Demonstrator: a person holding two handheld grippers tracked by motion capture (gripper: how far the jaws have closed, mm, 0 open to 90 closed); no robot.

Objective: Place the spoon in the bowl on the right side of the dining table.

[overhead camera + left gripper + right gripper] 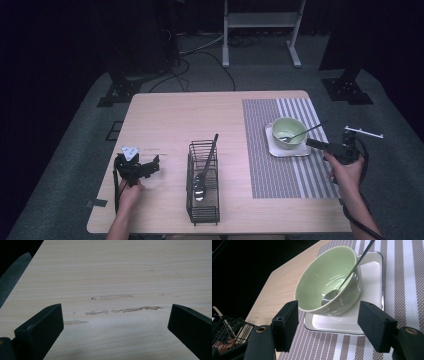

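My table (165, 115) is a pale wooden top in a dark room, ringed by grey floor and black stand feet, with a white frame standing past its far edge. The far left part of the top is bare wood, the widest free stretch I have. A striped placemat (260, 150) covers the right part and runs close to the right edge. On it sits a white square plate (295, 151) carrying the green bowl (288, 131), and 1 spoon (300, 134) lies in that bowl with its handle leaning out over the rim toward the right. My right gripper (316, 143) hangs just beside the plate on its right, at the mat's right margin; in the right gripper view its 2 jaws stand wide apart with nothing between them, the bowl (328, 281) and spoon (342, 285) lying just beyond the tips. A black wire basket (202, 182) stands near the front edge at the middle, holding more spoons (200, 185), 1 handle sticking up out of it. My left gripper (150, 166) rests low over the front left corner; its jaws are spread wide over bare, scuffed wood (112, 277), gripping nothing, and the table's left edge is close on that side.
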